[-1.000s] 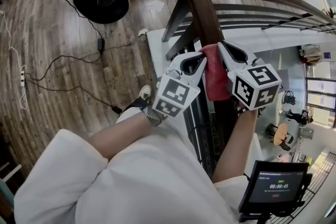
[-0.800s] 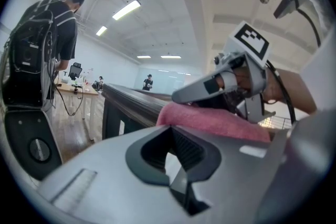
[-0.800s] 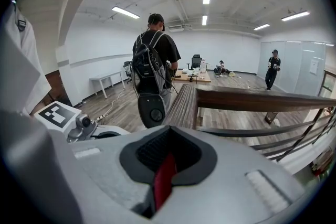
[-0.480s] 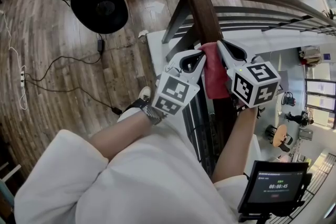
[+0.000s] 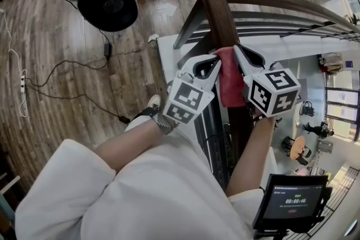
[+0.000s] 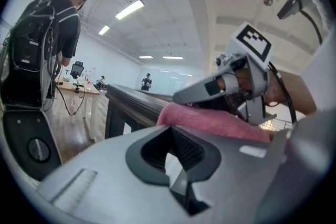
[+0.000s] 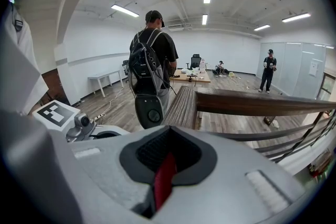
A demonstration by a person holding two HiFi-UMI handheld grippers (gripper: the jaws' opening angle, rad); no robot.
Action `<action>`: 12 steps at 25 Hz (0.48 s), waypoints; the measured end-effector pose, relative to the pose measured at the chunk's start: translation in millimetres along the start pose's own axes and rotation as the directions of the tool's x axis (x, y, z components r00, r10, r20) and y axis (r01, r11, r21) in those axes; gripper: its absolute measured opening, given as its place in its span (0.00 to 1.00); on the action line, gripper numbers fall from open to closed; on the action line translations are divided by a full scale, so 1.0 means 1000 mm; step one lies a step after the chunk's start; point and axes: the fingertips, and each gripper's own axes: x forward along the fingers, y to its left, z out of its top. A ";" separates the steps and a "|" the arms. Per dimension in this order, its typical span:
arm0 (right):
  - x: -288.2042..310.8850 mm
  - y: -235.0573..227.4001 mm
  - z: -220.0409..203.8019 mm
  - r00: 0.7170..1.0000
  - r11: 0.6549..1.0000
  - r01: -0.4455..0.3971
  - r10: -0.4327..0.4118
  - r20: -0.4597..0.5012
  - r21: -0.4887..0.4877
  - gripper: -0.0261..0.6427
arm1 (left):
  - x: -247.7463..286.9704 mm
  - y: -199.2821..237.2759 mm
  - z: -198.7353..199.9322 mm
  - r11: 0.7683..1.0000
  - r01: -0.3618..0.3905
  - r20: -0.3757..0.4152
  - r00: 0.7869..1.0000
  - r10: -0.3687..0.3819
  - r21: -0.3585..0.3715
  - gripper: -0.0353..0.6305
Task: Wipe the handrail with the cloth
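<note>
A dark wooden handrail point(image 5: 216, 11) runs from the top of the head view down between my hands. A red cloth point(image 5: 229, 81) lies draped over it. My right gripper point(image 5: 236, 49) comes in from the right and is shut on the cloth; a red strip point(image 7: 164, 183) shows between its jaws. My left gripper point(image 5: 217, 62) comes in from the left, shut, with its tips at the cloth's left edge. In the left gripper view the pink cloth point(image 6: 210, 120) lies just past the jaw tips point(image 6: 172, 126), on the handrail point(image 6: 134, 99). The rail point(image 7: 252, 103) turns right ahead.
Metal bars point(image 5: 270, 19) run under the rail, and a lower floor point(image 5: 320, 121) shows beyond it at right. A black round-based device point(image 5: 109, 3) and cables point(image 5: 67, 64) lie on the wood floor at left. A person with a backpack point(image 7: 152, 60) stands by the rail's far end. A timer screen point(image 5: 292, 199) sits at bottom right.
</note>
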 end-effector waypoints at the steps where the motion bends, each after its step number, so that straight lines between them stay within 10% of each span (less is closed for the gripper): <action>1: 0.000 0.000 0.001 1.000 1.000 0.001 -0.001 0.000 0.000 0.04 | 0.000 0.001 0.001 1.000 0.002 0.001 1.000 -0.002 -0.001 0.06; 12: 0.006 -0.002 0.004 0.999 0.999 0.029 -0.029 -0.017 -0.020 0.04 | 0.002 0.005 0.002 0.998 0.058 -0.022 0.998 -0.059 -0.020 0.06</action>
